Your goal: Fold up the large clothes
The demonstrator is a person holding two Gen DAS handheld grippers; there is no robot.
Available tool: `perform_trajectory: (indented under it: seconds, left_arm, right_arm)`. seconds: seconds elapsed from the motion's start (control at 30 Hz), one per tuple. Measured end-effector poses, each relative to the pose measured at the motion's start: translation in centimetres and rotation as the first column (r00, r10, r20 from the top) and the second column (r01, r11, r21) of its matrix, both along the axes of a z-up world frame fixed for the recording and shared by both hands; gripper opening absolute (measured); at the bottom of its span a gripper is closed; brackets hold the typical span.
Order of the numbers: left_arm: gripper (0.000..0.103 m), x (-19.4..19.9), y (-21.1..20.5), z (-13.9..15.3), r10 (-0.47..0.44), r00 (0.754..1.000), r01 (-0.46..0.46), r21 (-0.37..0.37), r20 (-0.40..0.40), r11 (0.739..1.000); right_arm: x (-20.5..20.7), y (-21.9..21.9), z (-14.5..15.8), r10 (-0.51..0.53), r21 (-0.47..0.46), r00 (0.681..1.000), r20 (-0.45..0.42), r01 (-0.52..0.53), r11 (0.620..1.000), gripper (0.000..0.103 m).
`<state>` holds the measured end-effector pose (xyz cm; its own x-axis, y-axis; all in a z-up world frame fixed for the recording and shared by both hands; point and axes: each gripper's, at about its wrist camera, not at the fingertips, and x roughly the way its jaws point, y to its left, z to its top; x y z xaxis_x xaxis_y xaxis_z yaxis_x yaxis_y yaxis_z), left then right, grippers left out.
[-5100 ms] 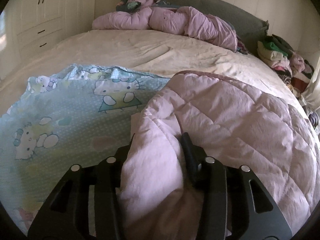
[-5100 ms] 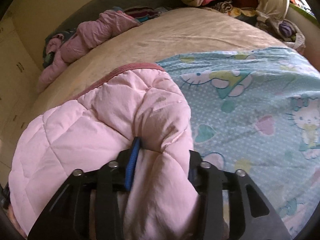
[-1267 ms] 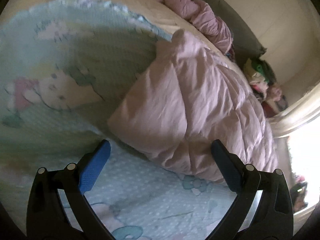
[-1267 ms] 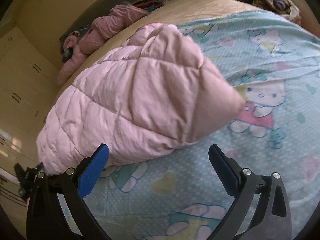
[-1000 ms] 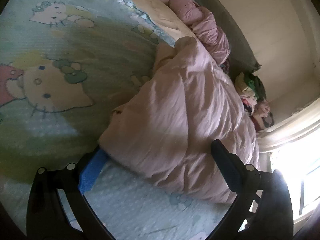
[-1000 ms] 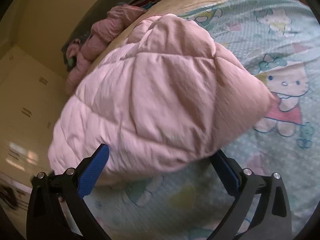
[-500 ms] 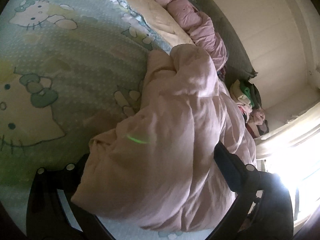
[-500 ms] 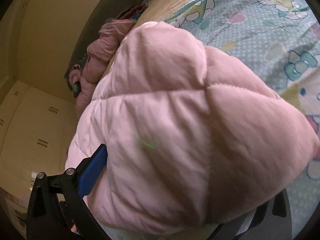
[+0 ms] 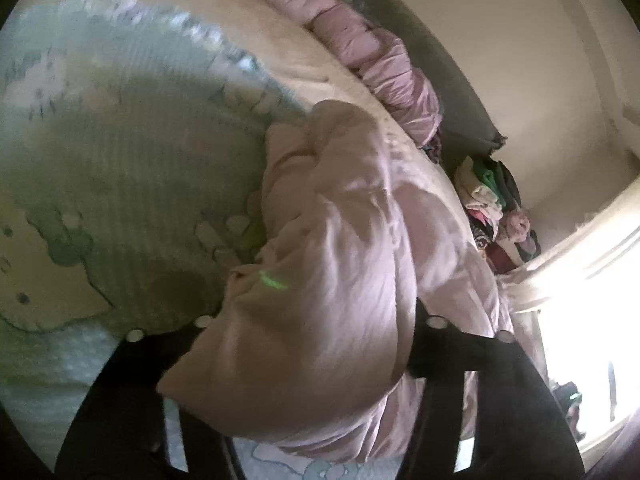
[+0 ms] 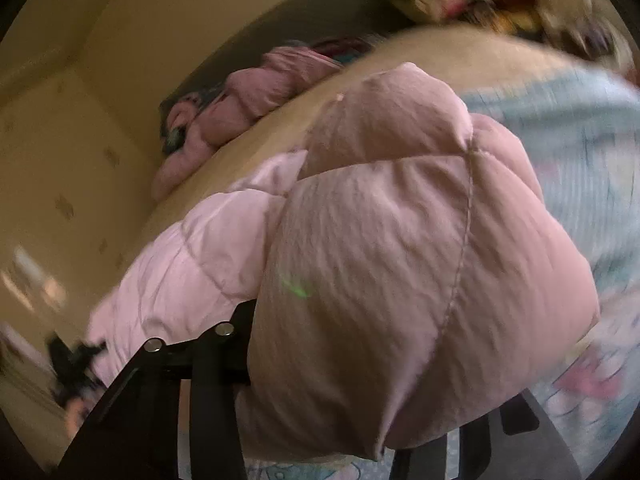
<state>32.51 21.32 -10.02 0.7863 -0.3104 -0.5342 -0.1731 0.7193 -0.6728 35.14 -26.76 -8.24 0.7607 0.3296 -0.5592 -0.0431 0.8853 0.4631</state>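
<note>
On the bed [image 9: 352, 60], whose cream sheet shows bare toward the head end, a pale blue cartoon-print blanket [image 9: 120, 184] covers the near half, and the pink quilted jacket [image 9: 328, 264] lies bunched on it, running from the near edge back toward the middle of the bed. In the left wrist view the blanket fills the left side, blurred, and the jacket rises to its right; the left gripper [image 9: 304, 360] has a thick fold of that jacket between its black fingers, its jaws closing on the padding, which bulges out over them so that the pads themselves are hidden. Farther right a second pink padded garment [image 9: 380, 60] lies rolled along the grey headboard [image 9: 464, 120], and a pile of mixed clothes [image 9: 492, 200] sits beside the far corner of the bed, next to a bright window. In the right wrist view a cream wardrobe [image 10: 48, 184] stands at the left, the rolled pink garment lies along the head of the bed, and the jacket's puffed quilted end fills the middle. The right gripper [image 10: 360, 408] likewise has this end between its fingers, jaws closing on it, with the blue blanket showing blurred at the right and beneath.
</note>
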Motion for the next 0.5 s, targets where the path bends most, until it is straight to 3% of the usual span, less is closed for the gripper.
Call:
perform_trajectory:
  seconds: [0.13,0.23,0.37,0.5]
  left_arm:
    - [0.036,-1.9,-0.7,2.8,-0.013,0.998,0.006,0.09,0.069,0.996]
    - [0.036,-3.3,-1.5,4.5,-0.03,0.994,0.012,0.167,0.105,0.986]
    - [0.036,-5.5,-2.0,5.8,-0.04,0.992,0.009,0.247,0.119,0.969]
    - [0.036,-6.8,-2.2,6.2,-0.033,0.992,-0.002,0.273,0.123,0.962]
  right_arm:
    - [-2.4,3.0,3.4,0.061,-0.176,0.994,0.086,-0.045,0.983,0.033]
    - [-4.5,5.2,5.4,0.112,-0.252,0.983,0.144,-0.073,0.965,0.033]
    - [-6.7,6.5,6.7,0.162,-0.311,0.969,0.188,-0.097,0.945,0.032]
    - [-9.5,6.6,7.1,0.185,-0.331,0.963,0.196,-0.112,0.937,0.032]
